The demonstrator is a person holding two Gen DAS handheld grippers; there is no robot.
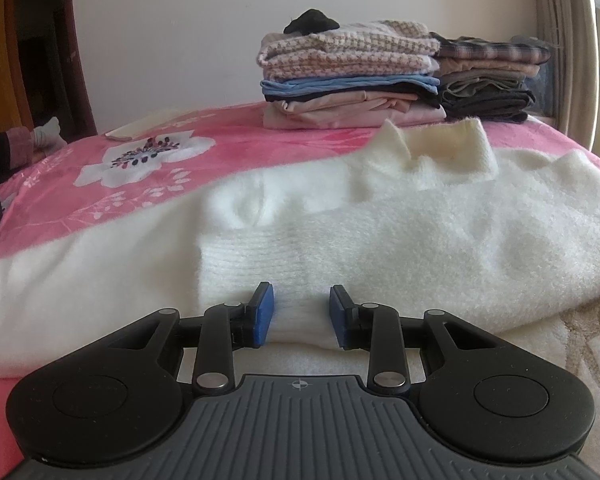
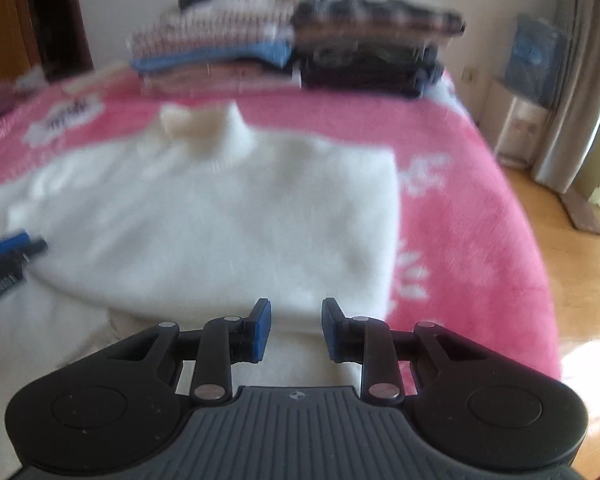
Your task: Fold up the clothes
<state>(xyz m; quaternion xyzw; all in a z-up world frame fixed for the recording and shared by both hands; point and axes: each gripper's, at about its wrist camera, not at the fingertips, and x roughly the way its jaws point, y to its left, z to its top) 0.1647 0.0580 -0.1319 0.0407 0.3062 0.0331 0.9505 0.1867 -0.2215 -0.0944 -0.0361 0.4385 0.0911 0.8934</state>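
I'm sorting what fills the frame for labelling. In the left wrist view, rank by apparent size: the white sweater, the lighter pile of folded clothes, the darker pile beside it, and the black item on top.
1. white sweater, though it lies nearest the camera
2. lighter pile
3. darker pile
4. black item

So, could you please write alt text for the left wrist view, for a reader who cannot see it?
An open claw with blue pads straddles the near edge of a white sweater lying on a pink bed cover. Two stacks of folded clothes stand behind it, near the wall.
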